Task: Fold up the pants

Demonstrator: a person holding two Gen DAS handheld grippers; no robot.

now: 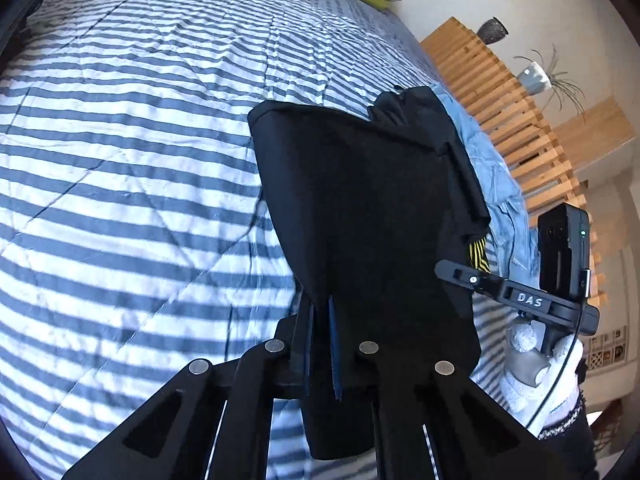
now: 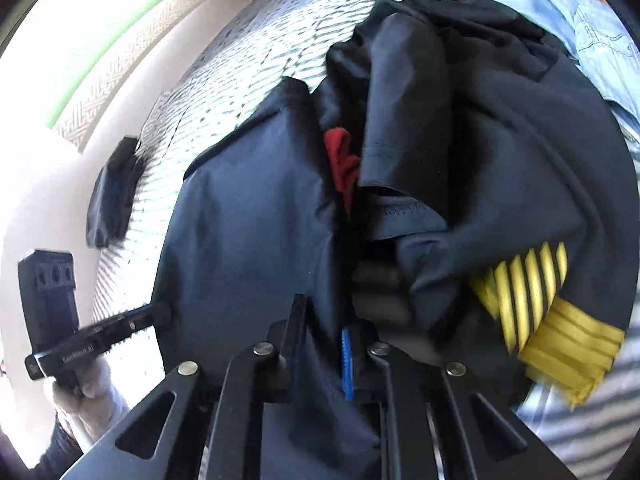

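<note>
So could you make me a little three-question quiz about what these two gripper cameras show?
1. True or false: the left gripper is shut on the dark navy fabric pants.
2. What pattern covers the quilted bedspread?
A. blue and white stripes
B. red dots
C. plain green
3. Fill in: beside the pants lies a garment with black and ______ stripes.

Key
1. True; the right gripper grips the pants too.
2. A
3. yellow
</note>
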